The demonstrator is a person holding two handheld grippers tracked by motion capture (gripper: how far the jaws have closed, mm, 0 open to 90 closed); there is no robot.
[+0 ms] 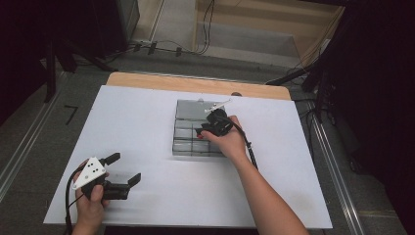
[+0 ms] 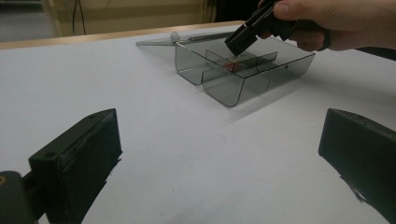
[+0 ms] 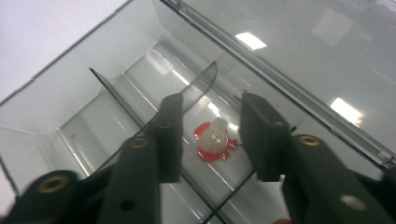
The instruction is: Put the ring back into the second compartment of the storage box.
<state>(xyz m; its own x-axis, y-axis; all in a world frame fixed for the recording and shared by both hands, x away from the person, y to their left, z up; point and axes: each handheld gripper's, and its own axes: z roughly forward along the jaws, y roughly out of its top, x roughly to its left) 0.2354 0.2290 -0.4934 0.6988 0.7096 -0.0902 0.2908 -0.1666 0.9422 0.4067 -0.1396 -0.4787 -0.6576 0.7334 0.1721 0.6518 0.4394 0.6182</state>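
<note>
White table (image 1: 147, 117) fills the scene, and at its near left edge the left gripper (image 1: 125, 170) rests in a hand with its jaws spread wide and nothing between them. Farther off, near the middle, the right gripper (image 3: 210, 135) reaches down into a clear plastic box (image 1: 185, 128) with dividers. Its jaws stand apart on either side of a small red and white piece (image 3: 214, 141) lying on the floor of a compartment, not touching it.

A lab or studio: white-covered table (image 1: 147, 122); floor cables (image 1: 161, 46); dark stands (image 1: 54, 58).
</note>
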